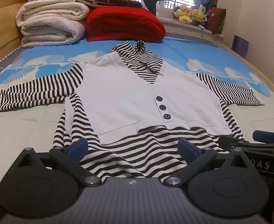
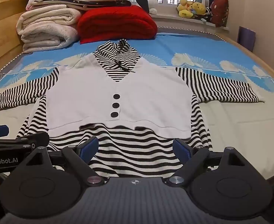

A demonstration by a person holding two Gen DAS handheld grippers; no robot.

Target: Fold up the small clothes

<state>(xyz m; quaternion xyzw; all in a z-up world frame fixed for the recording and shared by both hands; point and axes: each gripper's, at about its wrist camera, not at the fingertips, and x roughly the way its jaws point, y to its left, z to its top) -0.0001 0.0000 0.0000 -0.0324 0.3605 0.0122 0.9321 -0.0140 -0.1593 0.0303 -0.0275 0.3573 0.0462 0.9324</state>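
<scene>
A small top [image 1: 129, 97] lies flat and face up on the bed, also in the right wrist view [image 2: 118, 100]. It has a white vest front with three dark buttons [image 1: 162, 107], black-and-white striped sleeves spread out to both sides, a striped hood and a striped hem. My left gripper [image 1: 133, 146] is open and empty, just above the striped hem at its left part. My right gripper [image 2: 135, 146] is open and empty over the hem's right part. Each gripper shows at the edge of the other's view.
Folded white quilts [image 1: 51, 22] and a red blanket [image 1: 124, 24] are stacked at the head of the bed. The bedspread [image 1: 193, 50] is blue with pale flowers. Plush toys [image 2: 193, 7] sit on the window sill. A wooden bed frame [image 1: 0, 29] runs along the left.
</scene>
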